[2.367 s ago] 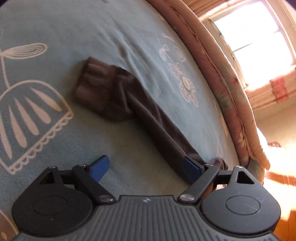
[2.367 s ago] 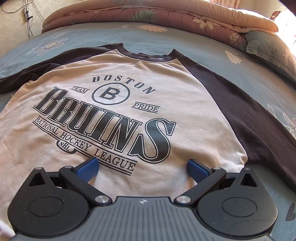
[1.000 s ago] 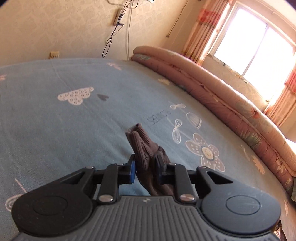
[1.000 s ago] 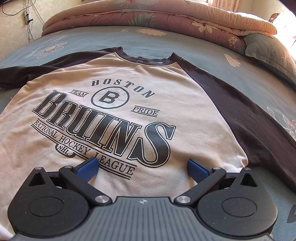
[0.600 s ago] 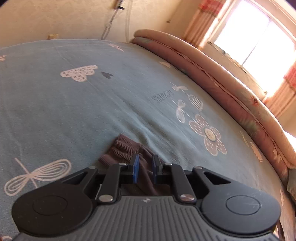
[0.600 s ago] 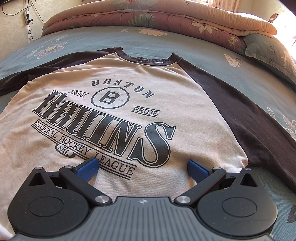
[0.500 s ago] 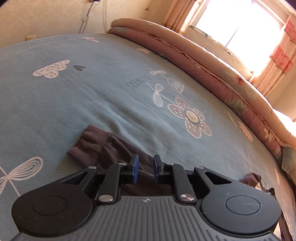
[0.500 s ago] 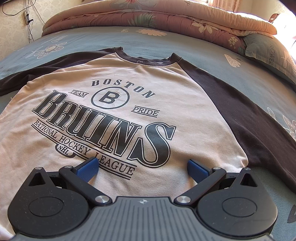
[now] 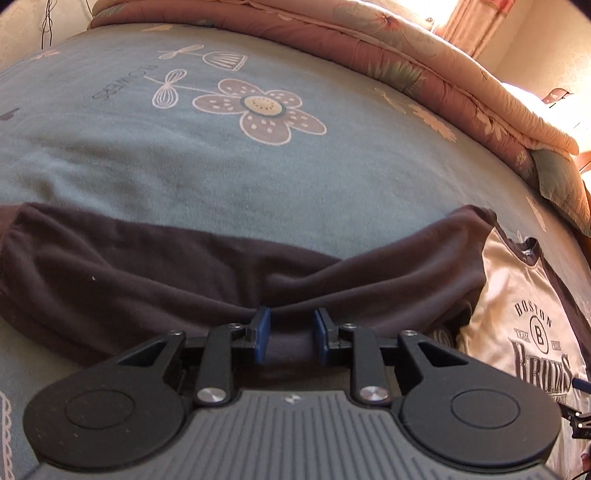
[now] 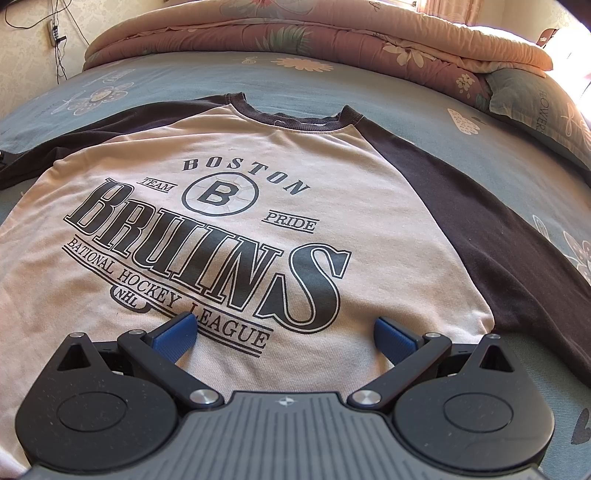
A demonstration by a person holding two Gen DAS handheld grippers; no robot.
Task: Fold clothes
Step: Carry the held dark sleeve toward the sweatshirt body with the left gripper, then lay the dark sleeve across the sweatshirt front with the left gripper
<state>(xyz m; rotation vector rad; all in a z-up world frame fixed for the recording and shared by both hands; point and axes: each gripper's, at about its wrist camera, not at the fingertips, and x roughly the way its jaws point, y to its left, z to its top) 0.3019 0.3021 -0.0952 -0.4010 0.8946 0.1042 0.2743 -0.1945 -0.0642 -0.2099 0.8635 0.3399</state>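
The shirt [image 10: 236, 221] lay face up on the bed [image 10: 424, 92], filling the middle of the right wrist frame, print readable and collar toward the top. In the left wrist frame its dark sleeve [image 9: 155, 273] ran across the middle, bunched into a ridge just above the left gripper [image 9: 290, 332]. That gripper's fingers [image 9: 263, 334] had just been parting; sleeve cloth sat between them, but whether the pads pressed on it could not be told. If this was the sleeve being laid out, the judgement is to let go fully, lift clear without dragging cloth, then smooth the ridge flat before folding inward. The right gripper [image 10: 286, 336] hung spread wide over the hem, grasping nothing. Hidden: the cuff ran out of the left wrist frame at the left edge, the other sleeve's [image 10: 498, 240] end was cut off at the right edge of the right wrist frame, and the hem lay under the gripper bodies. The quilt [image 10: 295, 33] lined the top.
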